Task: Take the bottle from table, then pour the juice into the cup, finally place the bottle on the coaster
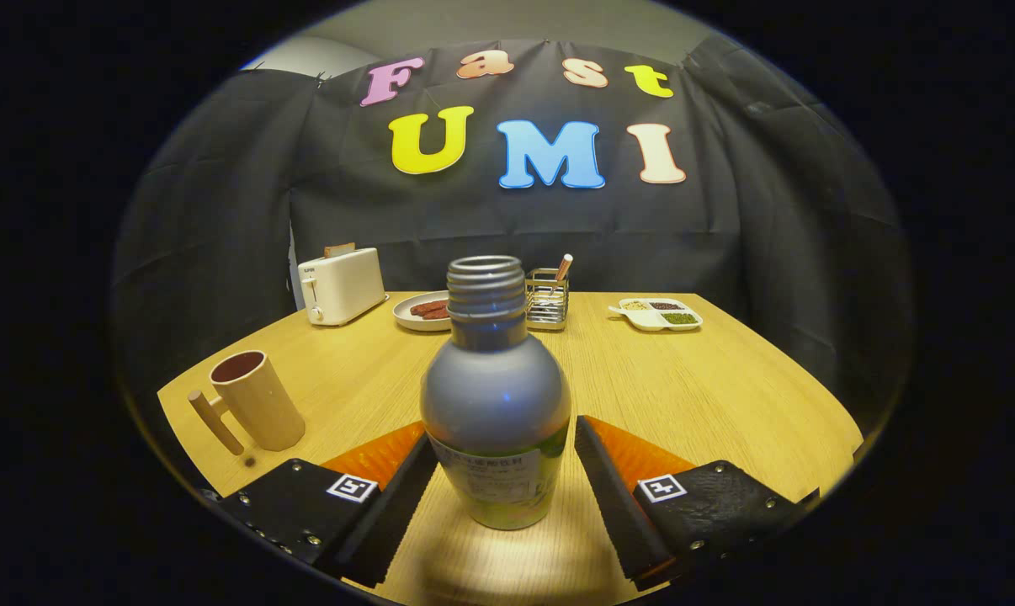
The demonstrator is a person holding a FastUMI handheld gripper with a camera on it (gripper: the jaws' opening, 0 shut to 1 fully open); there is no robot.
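Note:
An uncapped bottle [496, 404] with a grey upper body, a threaded neck and a labelled lower part stands upright on the wooden table [709, 396]. It sits between my gripper's [504, 431] two fingers. The fingertips [590, 442] flank its widest part closely, with a thin gap showing on the right side, so the gripper is open. The wood right under and in front of the bottle looks paler and rounded; I cannot tell whether that is a coaster. A tan cup [257, 401] with a straight side handle stands to the left of the fingers, its inside dark.
At the back of the table are a white toaster [342, 284], a plate with dark food [424, 310], a wire utensil holder [547, 296] right behind the bottle's neck, and a divided dish [661, 314] at the right. The booth's black cloth closes off the far side.

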